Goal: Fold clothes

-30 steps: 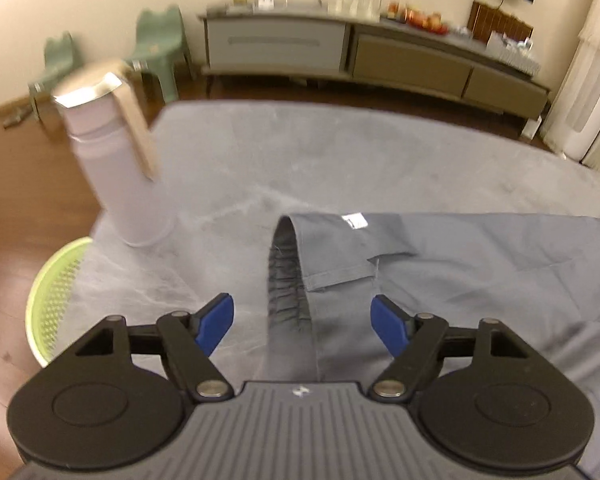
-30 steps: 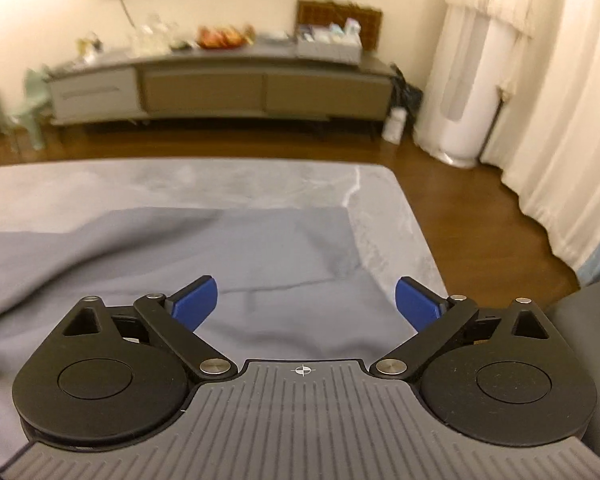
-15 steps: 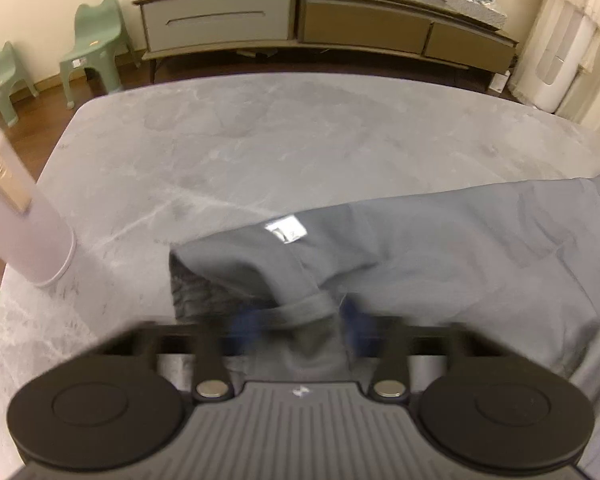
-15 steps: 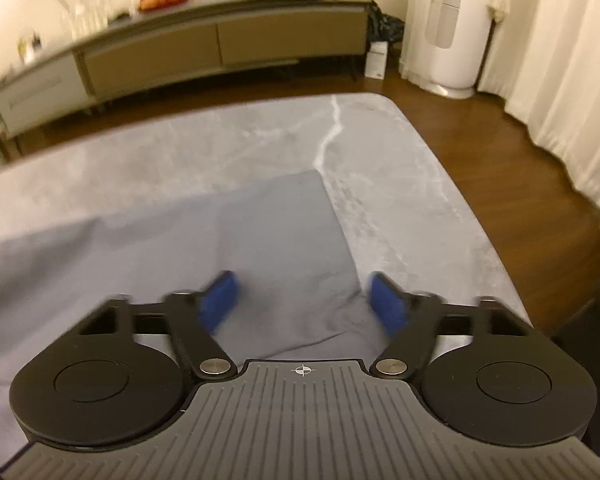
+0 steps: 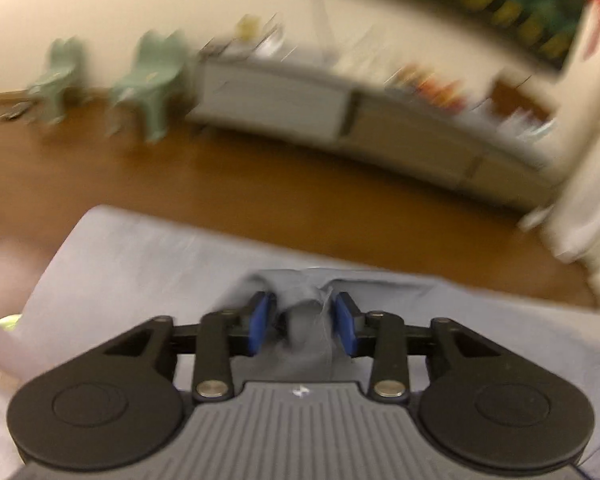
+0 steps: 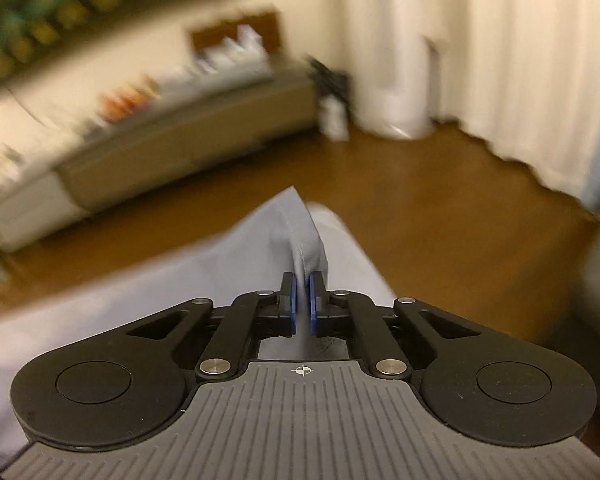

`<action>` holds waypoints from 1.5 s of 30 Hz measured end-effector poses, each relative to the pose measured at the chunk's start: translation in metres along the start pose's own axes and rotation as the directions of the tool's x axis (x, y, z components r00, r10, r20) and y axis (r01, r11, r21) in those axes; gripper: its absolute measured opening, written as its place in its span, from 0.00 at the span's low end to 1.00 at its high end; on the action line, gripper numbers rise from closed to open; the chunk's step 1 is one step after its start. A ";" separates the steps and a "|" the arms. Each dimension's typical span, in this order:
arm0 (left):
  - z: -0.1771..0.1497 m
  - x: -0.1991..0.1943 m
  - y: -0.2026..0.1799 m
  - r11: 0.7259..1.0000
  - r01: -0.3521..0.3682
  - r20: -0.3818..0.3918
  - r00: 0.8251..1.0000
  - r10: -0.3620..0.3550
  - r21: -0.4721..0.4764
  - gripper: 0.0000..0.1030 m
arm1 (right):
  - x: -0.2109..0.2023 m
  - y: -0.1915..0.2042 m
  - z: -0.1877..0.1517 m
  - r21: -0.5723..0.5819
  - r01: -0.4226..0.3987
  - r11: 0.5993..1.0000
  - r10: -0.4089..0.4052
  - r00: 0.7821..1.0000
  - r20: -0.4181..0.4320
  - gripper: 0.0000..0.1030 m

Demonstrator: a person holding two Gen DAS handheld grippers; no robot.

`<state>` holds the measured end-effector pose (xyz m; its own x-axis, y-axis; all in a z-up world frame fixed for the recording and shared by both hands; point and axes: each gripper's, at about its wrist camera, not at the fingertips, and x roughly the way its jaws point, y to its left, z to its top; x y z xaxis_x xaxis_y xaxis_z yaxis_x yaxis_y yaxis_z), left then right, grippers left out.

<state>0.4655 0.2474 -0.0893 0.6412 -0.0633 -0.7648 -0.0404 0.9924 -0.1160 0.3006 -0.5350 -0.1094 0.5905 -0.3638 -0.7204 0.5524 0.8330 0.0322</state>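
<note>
The grey garment [image 5: 300, 280] lies on the grey marble table [image 5: 140, 256]. My left gripper [image 5: 303, 322] is shut on a bunched thick part of the garment, its blue pads [image 5: 258, 320] pressed against the cloth. My right gripper [image 6: 301, 304] is shut on a thin edge of the same garment [image 6: 300, 236], which rises as a fold ahead of the fingers. Both views are motion-blurred and tilted up toward the room.
A pale bottle [image 5: 0, 280] is a blur at the table's left edge. Beyond the table are wooden floor, a long low sideboard [image 5: 340, 120], two green child chairs [image 5: 156, 76], and white curtains [image 6: 520, 60] on the right.
Both grippers went from open above the flat garment to shut on it. Both have lifted and tilted up, so the views now show more of the room.
</note>
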 end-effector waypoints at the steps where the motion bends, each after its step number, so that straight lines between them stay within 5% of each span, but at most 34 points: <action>1: -0.008 0.004 -0.004 1.000 -0.014 -0.008 1.000 0.014 0.008 0.37 | 0.010 0.002 -0.007 -0.014 0.050 0.999 -0.050 0.998 -0.032 0.06; 5: -0.046 -0.007 -0.005 0.997 0.001 -0.029 1.000 0.001 0.073 0.54 | 0.019 0.019 -0.041 -0.161 0.150 0.975 -0.157 0.987 -0.031 0.33; 6: -0.058 -0.015 -0.001 0.995 -0.007 -0.033 0.999 0.010 0.096 0.60 | 0.011 0.023 -0.048 -0.187 0.153 0.970 -0.157 0.988 -0.007 0.48; 8: -0.083 -0.030 0.007 0.990 -0.023 -0.039 0.999 0.028 0.142 0.66 | -0.015 0.032 -0.060 -0.187 0.144 0.972 -0.134 0.989 0.064 0.57; 11: -0.121 -0.052 0.028 0.988 -0.034 -0.070 0.997 0.046 0.151 0.67 | -0.063 0.059 -0.079 -0.232 0.061 0.971 -0.031 0.991 0.129 0.59; 14: -0.156 -0.066 0.056 0.995 -0.014 -0.118 0.993 0.026 0.100 0.68 | -0.115 0.113 -0.108 -0.353 -0.101 0.930 0.154 0.980 0.124 0.61; 18: -0.174 -0.066 0.080 0.998 -0.031 -0.130 0.991 0.039 0.062 0.76 | -0.172 0.187 -0.155 -0.446 -0.396 0.803 0.446 0.895 0.010 0.86; 21: -0.178 -0.057 0.086 0.998 -0.021 -0.154 0.988 0.031 0.065 0.76 | -0.196 0.227 -0.194 -0.449 -0.524 0.724 0.555 0.829 -0.072 0.86; 23: -0.183 -0.055 0.085 0.996 0.026 -0.174 0.985 -0.011 0.083 0.66 | -0.201 0.241 -0.219 -0.452 -0.540 0.710 0.563 0.821 -0.096 0.86; 25: -0.191 -0.056 0.081 0.991 0.074 -0.196 0.979 -0.052 0.110 0.08 | -0.198 0.247 -0.241 -0.457 -0.523 0.719 0.536 0.837 -0.115 0.86; 29: -0.200 -0.103 0.097 0.964 0.243 -0.039 0.970 -0.240 0.104 0.06 | -0.177 0.244 -0.269 -0.447 -0.495 0.745 0.470 0.865 -0.175 0.74; 31: -0.220 -0.144 0.136 0.932 0.355 0.096 0.928 -0.361 0.073 0.05 | -0.169 0.232 -0.272 -0.443 -0.498 0.745 0.459 0.865 -0.201 0.72; 32: -0.236 -0.153 0.162 0.920 0.390 0.103 0.914 -0.391 0.038 0.05 | -0.166 0.226 -0.271 -0.437 -0.499 0.748 0.453 0.866 -0.214 0.72; 36: -0.287 -0.128 0.195 0.960 0.279 -0.129 0.953 -0.275 0.015 0.07 | -0.152 0.209 -0.272 -0.413 -0.497 0.763 0.416 0.867 -0.274 0.72; 38: -0.290 -0.129 0.190 0.967 0.250 -0.148 0.959 -0.240 0.049 0.10 | -0.148 0.207 -0.272 -0.407 -0.504 0.762 0.413 0.862 -0.296 0.72; 42: -0.279 -0.148 0.182 0.961 0.269 -0.072 0.962 -0.264 0.065 0.41 | -0.165 0.206 -0.270 -0.356 -0.575 0.737 0.504 0.818 -0.276 0.80; 45: -0.276 -0.149 0.164 0.956 0.275 -0.060 0.961 -0.270 0.106 0.43 | -0.179 0.213 -0.280 -0.371 -0.624 0.688 0.561 0.781 -0.273 0.81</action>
<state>0.1514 0.3907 -0.1694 0.5814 -0.3348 -0.7415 0.2184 0.9422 -0.2541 0.1478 -0.1757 -0.1682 0.6104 0.2973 -0.7342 -0.2068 0.9546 0.2145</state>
